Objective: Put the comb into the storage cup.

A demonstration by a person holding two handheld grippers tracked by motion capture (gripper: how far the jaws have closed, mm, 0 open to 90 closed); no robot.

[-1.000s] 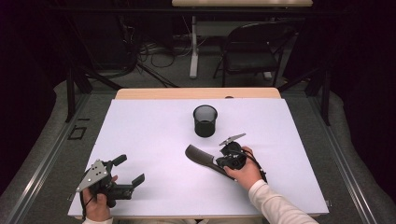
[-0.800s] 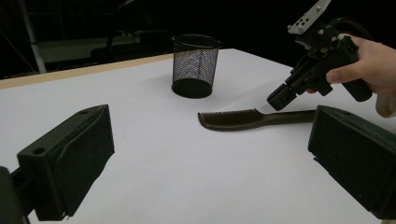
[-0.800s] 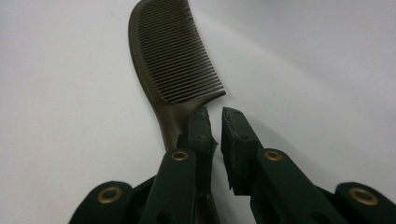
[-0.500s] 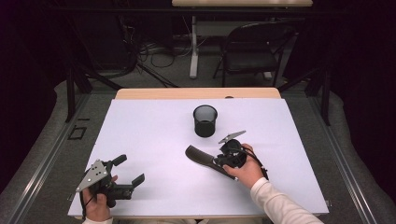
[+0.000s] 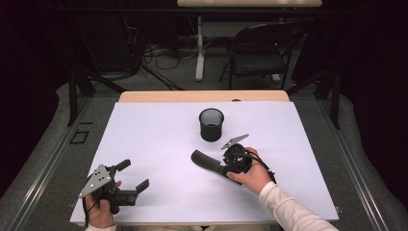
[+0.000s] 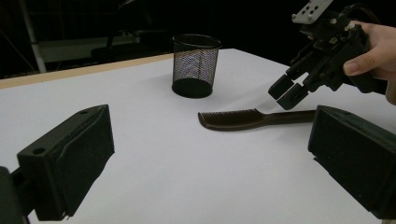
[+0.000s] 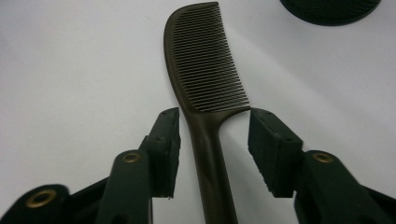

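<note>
A dark comb (image 5: pixel 208 162) lies flat on the white table (image 5: pixel 159 139), a little in front of the black mesh cup (image 5: pixel 211 124) and apart from it. The right gripper (image 7: pixel 214 140) hangs just over the comb's handle, near where the teeth begin. Its jaws have just been opening, and now they stand spread, one on each side of the handle, with the handle between them but not touched. Seen from this gripper, the comb runs straight away from it, teeth end far and handle end near, so its long line runs between the two jaws, not across them. To pick it up, the jaws would only need to come down a bit and close across the thin handle. The left gripper (image 5: pixel 129 176) is well apart from the comb, near the front left of the table. Its jaws are spread wide too and hold nothing. The right hand (image 5: pixel 250 174) is much nearer to the comb.
</note>
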